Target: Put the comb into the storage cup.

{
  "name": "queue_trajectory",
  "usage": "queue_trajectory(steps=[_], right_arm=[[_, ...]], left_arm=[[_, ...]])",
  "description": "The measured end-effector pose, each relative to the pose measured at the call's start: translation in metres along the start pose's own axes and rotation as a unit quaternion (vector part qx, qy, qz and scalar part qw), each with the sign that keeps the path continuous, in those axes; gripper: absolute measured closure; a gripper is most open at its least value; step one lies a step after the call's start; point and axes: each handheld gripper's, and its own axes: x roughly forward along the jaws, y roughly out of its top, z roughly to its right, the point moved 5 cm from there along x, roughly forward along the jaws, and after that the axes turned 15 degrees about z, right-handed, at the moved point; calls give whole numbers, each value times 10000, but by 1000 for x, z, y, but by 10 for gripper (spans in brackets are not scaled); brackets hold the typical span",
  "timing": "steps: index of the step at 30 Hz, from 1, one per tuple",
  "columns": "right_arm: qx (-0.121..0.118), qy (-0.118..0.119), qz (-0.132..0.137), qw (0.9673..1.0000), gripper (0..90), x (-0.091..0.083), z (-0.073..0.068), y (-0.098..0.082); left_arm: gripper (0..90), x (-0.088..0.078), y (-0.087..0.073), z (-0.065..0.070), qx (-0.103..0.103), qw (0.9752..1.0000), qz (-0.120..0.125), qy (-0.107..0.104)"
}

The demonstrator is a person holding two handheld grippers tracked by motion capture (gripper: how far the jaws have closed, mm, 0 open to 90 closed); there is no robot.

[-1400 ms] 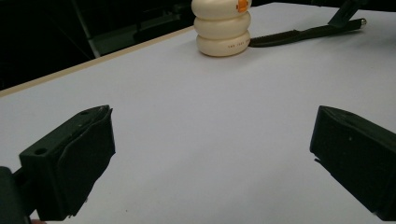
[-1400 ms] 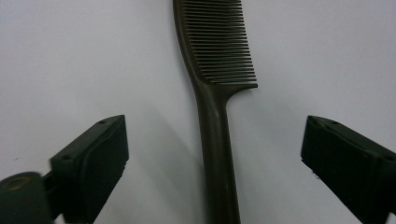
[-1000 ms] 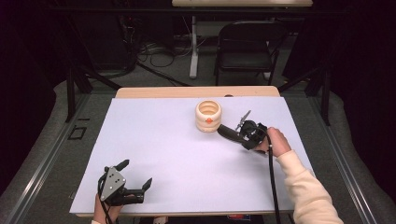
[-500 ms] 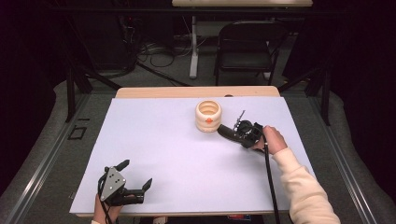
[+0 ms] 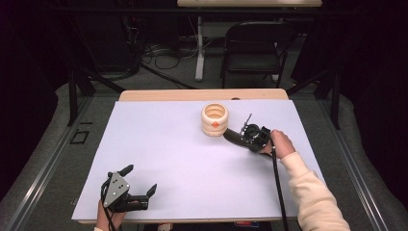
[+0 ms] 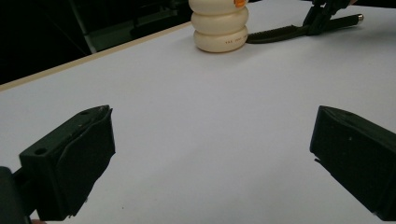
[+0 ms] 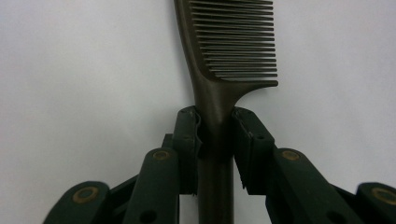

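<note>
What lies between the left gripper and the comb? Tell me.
Bare white table: nothing lies between the left gripper and the comb, as the high view shows.

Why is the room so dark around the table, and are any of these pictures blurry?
High view: light falls on the white table, the floor behind stays dim, and the cup is sharp. Left gripper view: the near black pads are soft, while the cup is clearer. Right gripper view: the comb is crisp, with the table faintly darker at the corners.

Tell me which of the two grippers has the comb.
The right gripper: its jaws clamp the dark comb by its handle. The left gripper stands open.
</note>
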Motion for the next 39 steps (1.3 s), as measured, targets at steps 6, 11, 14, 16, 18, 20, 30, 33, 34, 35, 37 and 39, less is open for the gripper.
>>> queue_trajectory(steps=[6, 11, 14, 16, 18, 20, 30, 33, 34, 35, 37, 39], right_arm=[[-83, -62, -57, 9999, 723, -2, -1, 0], [-50, -114, -56, 9999, 723, -7, -3, -1], [-82, -120, -67, 9999, 725, -8, -4, -2], [-89, -113, -81, 9999, 725, -8, -4, -2], [-127, -111, -122, 9998, 725, -9, -4, -3], [-113, -129, -129, 9998, 725, -11, -5, -3], [-1, -215, 179, 9996, 726, -25, 0, -7], [66, -234, 270, 9993, 725, -29, 0, -8], [87, -226, 283, 9993, 726, -32, 0, -9], [114, -197, 305, 9993, 726, -32, 0, -9], [151, -190, 381, 9990, 725, -35, 2, -10], [257, -224, 498, 9982, 726, -37, 2, -11]], left_arm=[[2, 0, 0, -1, -18, 10000, 14, 9], [2, -1, 1, 0, 6, 10000, 39, 2], [2, 0, 0, -1, -38, 10000, 23, 10], [2, 0, 0, -1, -42, 10000, 19, 15], [1, -1, 1, 0, -10, 10000, 34, 16], [2, -1, 1, 0, -7, 10000, 28, 19], [2, -1, 1, -1, -28, 10000, 37, 37], [2, -1, 1, -1, -20, 10000, 35, 38], [2, -1, 1, -1, -27, 10000, 36, 43], [2, -1, 1, -1, -32, 10000, 37, 45], [2, -1, 1, -1, -28, 10000, 48, 46], [2, -1, 1, -1, -16, 10000, 49, 44]])
